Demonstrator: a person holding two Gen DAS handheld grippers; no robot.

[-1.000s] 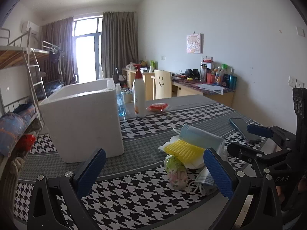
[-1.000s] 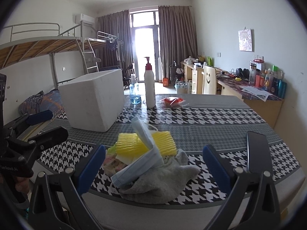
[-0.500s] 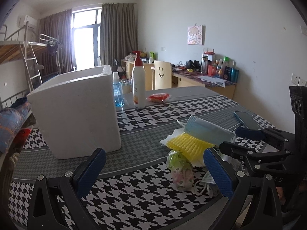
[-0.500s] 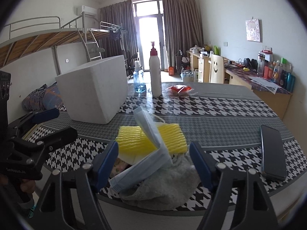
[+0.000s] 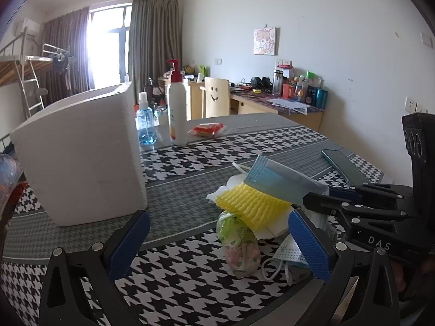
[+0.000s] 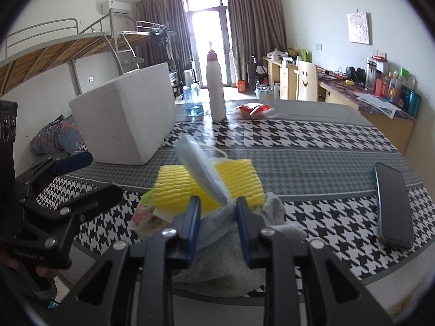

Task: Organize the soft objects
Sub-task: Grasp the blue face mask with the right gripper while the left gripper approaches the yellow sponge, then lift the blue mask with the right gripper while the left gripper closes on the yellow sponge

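Two hand-held grippers are mine here, one in each hand, over a tabletop (image 5: 244, 146) covered in black-and-white houndstooth cloth. Biggest on it is a white foam box (image 5: 81, 157), standing at the left, well apart from the pile of soft things near the front edge. Behind the box stand a white pump bottle (image 5: 177, 108) and a small blue spray bottle (image 5: 145, 125), with a red packet (image 5: 208, 129) just beside them. A dark phone (image 6: 392, 203) lies flat at the right, apart from the pile.

In the pile, a grey towel (image 6: 225, 266) lies lowest, at the front edge. A yellow foam net (image 6: 206, 184) rests on it, and a blue face mask (image 6: 204, 174) leans tilted across the yellow net. A small flowered pouch (image 5: 240, 247) sits at the pile's left side.

My right hand-held gripper (image 6: 217, 214) is closing, its blue pads either side of the mask's lower fold; I cannot tell whether they press it yet. My left hand-held gripper (image 5: 217, 239) stands wide, released, with the flowered pouch between its fingers but untouched.
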